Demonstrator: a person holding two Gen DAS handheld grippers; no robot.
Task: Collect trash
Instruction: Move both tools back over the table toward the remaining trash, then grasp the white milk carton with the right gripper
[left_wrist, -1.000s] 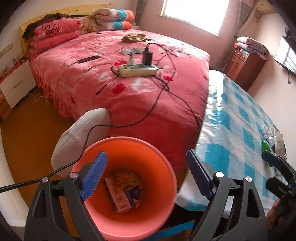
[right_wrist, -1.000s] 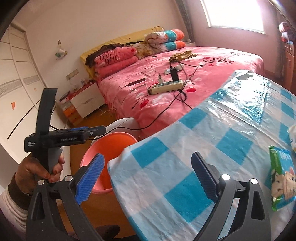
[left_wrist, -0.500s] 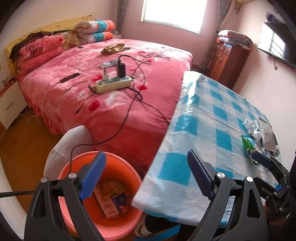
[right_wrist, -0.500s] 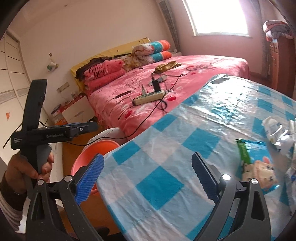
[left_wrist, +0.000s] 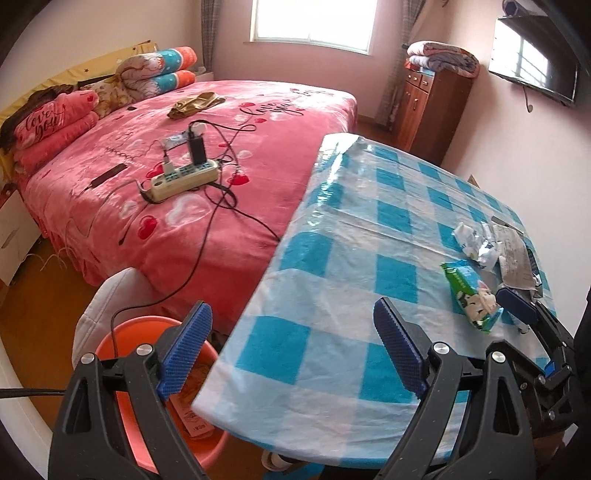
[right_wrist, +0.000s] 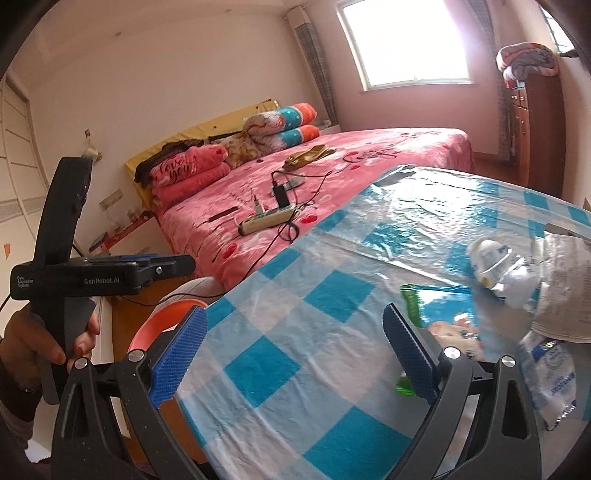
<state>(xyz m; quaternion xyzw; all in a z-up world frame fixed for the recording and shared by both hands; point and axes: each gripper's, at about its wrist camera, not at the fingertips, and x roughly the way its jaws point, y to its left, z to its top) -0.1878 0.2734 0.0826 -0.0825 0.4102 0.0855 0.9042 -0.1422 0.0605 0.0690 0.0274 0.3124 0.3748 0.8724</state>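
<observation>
A green snack packet (left_wrist: 473, 294) (right_wrist: 439, 317) lies near the right end of the blue-checked table (left_wrist: 369, 266) (right_wrist: 295, 332), beside crumpled white wrappers (left_wrist: 476, 243) (right_wrist: 495, 269) and a grey printed bag (left_wrist: 515, 258). An orange bin (left_wrist: 147, 332) (right_wrist: 162, 317) with boxes inside stands on the floor at the table's left corner. My left gripper (left_wrist: 291, 350) is open and empty, over the table's near edge. My right gripper (right_wrist: 293, 354) is open too, empty, its right finger just in front of the green packet. A white-blue wrapper (right_wrist: 550, 380) lies at the right.
A pink bed (left_wrist: 207, 147) with a power strip (left_wrist: 183, 177) and cables lies behind the table. A white stool (left_wrist: 110, 295) stands beside the bin. A wooden cabinet (left_wrist: 432, 107) and a wall television (left_wrist: 535, 66) are at the far right. A hand (right_wrist: 40, 343) holds the left gripper.
Both views have swung right, away from the bin and over the table. The bin has slid to the lower left and the trash on the table has come closer.
</observation>
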